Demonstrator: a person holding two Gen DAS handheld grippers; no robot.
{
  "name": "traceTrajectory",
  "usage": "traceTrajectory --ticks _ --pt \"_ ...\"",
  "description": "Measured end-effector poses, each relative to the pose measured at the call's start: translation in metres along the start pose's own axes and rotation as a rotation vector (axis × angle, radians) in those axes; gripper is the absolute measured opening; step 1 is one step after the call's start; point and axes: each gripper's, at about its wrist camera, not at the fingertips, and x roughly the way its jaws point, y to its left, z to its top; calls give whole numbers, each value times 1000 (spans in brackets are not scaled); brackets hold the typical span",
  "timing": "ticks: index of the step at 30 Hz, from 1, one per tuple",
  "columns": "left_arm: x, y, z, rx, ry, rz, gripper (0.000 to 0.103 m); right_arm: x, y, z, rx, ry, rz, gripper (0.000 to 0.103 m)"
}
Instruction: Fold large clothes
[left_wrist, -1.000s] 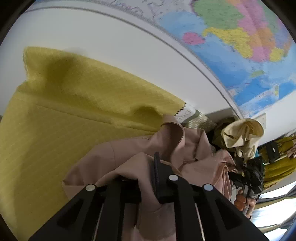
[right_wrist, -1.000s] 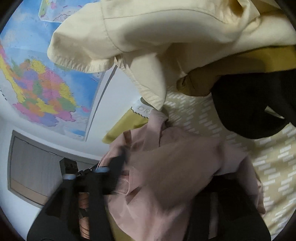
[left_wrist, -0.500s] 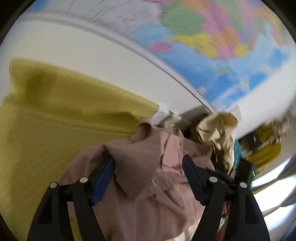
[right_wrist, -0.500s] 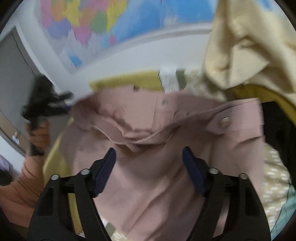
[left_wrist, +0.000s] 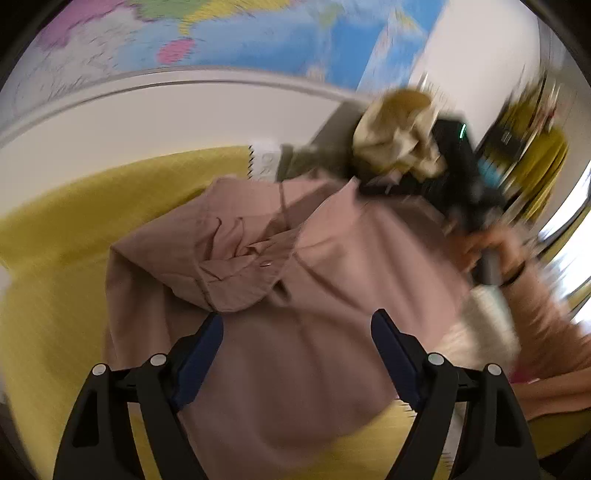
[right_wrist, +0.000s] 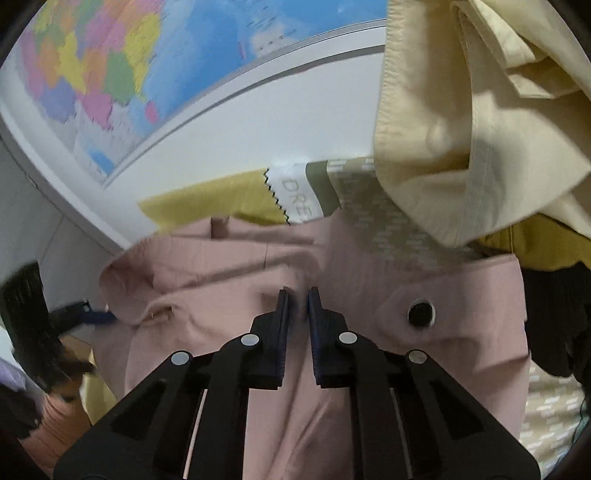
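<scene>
On the yellow-green sheet (left_wrist: 62, 332) a dusty-pink garment (left_wrist: 295, 295) lies crumpled, a bunched fold near its middle in the left wrist view and a dark snap button (right_wrist: 421, 313) on a flap in the right wrist view; the left gripper (left_wrist: 297, 334) stands over the pink cloth with its jaws wide and still opening, its blue pads (left_wrist: 201, 352) clear of the fabric, nothing pinched between them; the right gripper (right_wrist: 297, 295) has its jaws closing to a narrow slit over the pink cloth, and whether a fold is caught between the tips I cannot tell; beside the garment, toward the wall, lies a patterned beige-and-olive cloth with a white label (right_wrist: 291, 194); a pale cream garment (right_wrist: 480, 122) hangs large over the upper right of the right wrist view, mustard and black cloth beneath it; a coloured world map (right_wrist: 110, 74) covers the white wall behind; a hand (left_wrist: 495, 251), blurred, shows at the right of the left wrist view.
</scene>
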Motion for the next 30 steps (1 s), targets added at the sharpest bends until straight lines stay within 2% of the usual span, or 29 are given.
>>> traceTrajectory --ticks 2,4,5,6,7,9,11,13,14,16,17,18,19,20,21,23,24,26,30 --pt "18 -1 5 13 55 36 78 5 2 5 8 3 -10 11" --pt "32 3 15 9 66 135 54 13 1 8 25 4 -21 11" --pt "38 10 23 -12 74 155 49 14 1 8 31 7 -20 11" --pt "41 17 30 -44 75 156 38 16 0 7 38 10 -21 13" --pt "44 31 41 -120 61 155 28 17 1 6 43 9 -22 17" --pt "50 51 55 -237 51 138 24 9 -2 4 56 -8 -32 42" --pt "59 76 62 -369 77 124 23 -2 -6 3 60 -31 -30 46" --pt "63 87 63 -420 80 148 23 -16 -5 -2 36 -47 -34 51" --pt "60 88 61 -439 69 145 23 -23 -5 -6 23 -56 -39 58" --pt "48 85 54 -441 35 101 49 -43 -5 -16 -9 -76 -42 64" --pt "34 80 49 -423 -18 88 57 -53 -6 -22 -19 -86 -42 69" --pt "19 74 43 -392 -76 91 71 -66 -9 -30 -31 -103 -39 75" --pt "0 68 34 -350 -133 113 79 -78 -12 -38 -38 -118 -42 80" --pt "-13 64 26 -327 -163 124 80 -94 -18 -49 -33 -141 -51 89" --pt "-27 61 12 -309 -186 120 81 -103 -24 -57 -24 -157 -54 93" --pt "-40 57 -10 -286 -185 136 85 -120 -36 -76 3 -175 -53 96" --pt "-44 54 -24 -268 -178 174 89 -126 -44 -88 20 -172 -60 97" --pt "-46 55 -46 -261 -163 225 90 -128 -55 -109 53 -151 -66 97" --pt "-43 53 -92 -303 -136 135 91 -119 -67 -149 99 -100 3 97"
